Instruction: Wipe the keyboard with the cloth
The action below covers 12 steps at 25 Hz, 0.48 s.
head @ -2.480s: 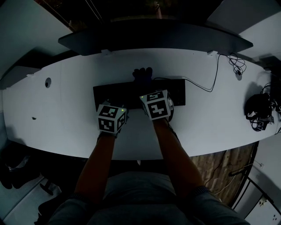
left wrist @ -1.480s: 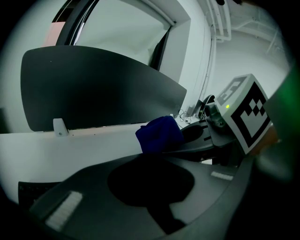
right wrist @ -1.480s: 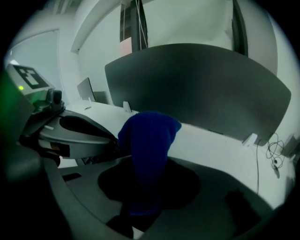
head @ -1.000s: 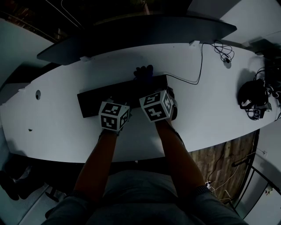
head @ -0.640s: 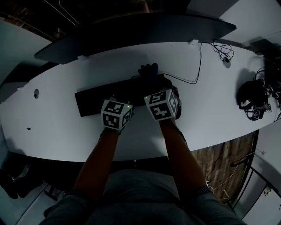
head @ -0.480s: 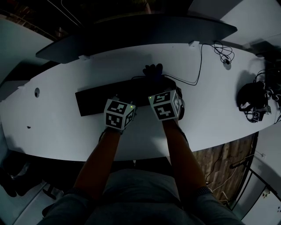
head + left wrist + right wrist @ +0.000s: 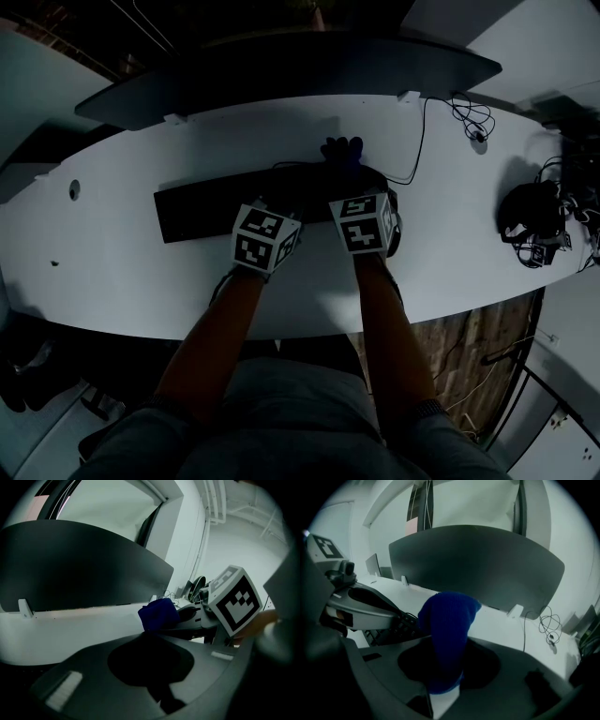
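Note:
A black keyboard (image 7: pixel 211 202) lies across the white desk (image 7: pixel 112 262). A blue cloth (image 7: pixel 342 150) sticks out past the keyboard's far edge near its right end, and my right gripper (image 7: pixel 353 183) is shut on it. In the right gripper view the cloth (image 7: pixel 447 634) hangs bunched between the jaws, with the keyboard (image 7: pixel 393 627) just to its left. My left gripper (image 7: pixel 272 214) sits over the keyboard's front edge, left of the right one. Its jaws look closed with nothing between them (image 7: pixel 161 693). The cloth (image 7: pixel 158 613) shows ahead of it.
A wide dark monitor (image 7: pixel 281 66) stands behind the keyboard. A thin cable (image 7: pixel 417 141) runs from the keyboard to a coil (image 7: pixel 469 117) at the back right. A dark headset with tangled wires (image 7: pixel 530 220) lies at the desk's right end.
My right gripper has slid the cloth rightward along the keyboard, from about its middle to near its right end. The left gripper has followed to the right.

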Each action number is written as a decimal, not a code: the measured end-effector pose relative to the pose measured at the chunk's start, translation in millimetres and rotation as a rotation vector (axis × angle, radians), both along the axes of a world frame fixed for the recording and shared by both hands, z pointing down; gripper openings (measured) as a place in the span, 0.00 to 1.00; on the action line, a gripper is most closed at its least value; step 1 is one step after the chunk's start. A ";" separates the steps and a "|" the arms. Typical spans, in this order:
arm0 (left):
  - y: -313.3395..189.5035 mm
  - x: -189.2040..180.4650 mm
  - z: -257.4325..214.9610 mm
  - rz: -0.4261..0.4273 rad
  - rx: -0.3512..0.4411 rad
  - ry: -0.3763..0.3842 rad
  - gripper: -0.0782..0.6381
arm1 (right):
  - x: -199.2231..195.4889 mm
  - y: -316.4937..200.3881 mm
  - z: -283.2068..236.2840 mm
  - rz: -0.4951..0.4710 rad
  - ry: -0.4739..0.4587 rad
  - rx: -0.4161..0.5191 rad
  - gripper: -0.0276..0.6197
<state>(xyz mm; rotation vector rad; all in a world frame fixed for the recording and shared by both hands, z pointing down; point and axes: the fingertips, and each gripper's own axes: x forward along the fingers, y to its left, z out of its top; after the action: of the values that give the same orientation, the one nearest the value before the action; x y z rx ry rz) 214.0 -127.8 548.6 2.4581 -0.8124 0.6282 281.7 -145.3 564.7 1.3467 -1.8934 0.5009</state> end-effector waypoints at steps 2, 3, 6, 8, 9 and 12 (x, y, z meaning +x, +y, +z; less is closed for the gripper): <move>2.5 7.1 -4.8 0.012 0.007 0.004 0.12 | 9.3 1.3 1.0 0.010 0.015 -0.007 0.25; 3.6 8.9 -7.3 0.014 0.009 0.007 0.12 | 14.3 2.3 0.9 0.018 0.022 -0.010 0.25; 2.3 3.9 -16.8 -0.008 0.018 0.023 0.12 | 25.7 2.7 -7.8 0.056 0.013 -0.001 0.25; 0.3 -5.7 -26.0 -0.027 0.023 0.037 0.12 | 27.4 1.1 -22.0 0.087 -0.019 0.022 0.25; 0.0 -11.8 -32.1 -0.033 0.024 0.048 0.12 | 26.6 0.3 -31.1 0.099 -0.036 0.039 0.25; 1.4 -36.1 -57.0 -0.051 0.029 0.104 0.12 | 15.5 0.9 -60.1 0.123 -0.090 0.084 0.25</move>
<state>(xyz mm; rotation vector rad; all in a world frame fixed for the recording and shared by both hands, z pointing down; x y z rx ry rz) 177.9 -126.4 491.6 2.4648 -0.8458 0.4684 297.2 -144.3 504.6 1.5258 -1.9310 0.5568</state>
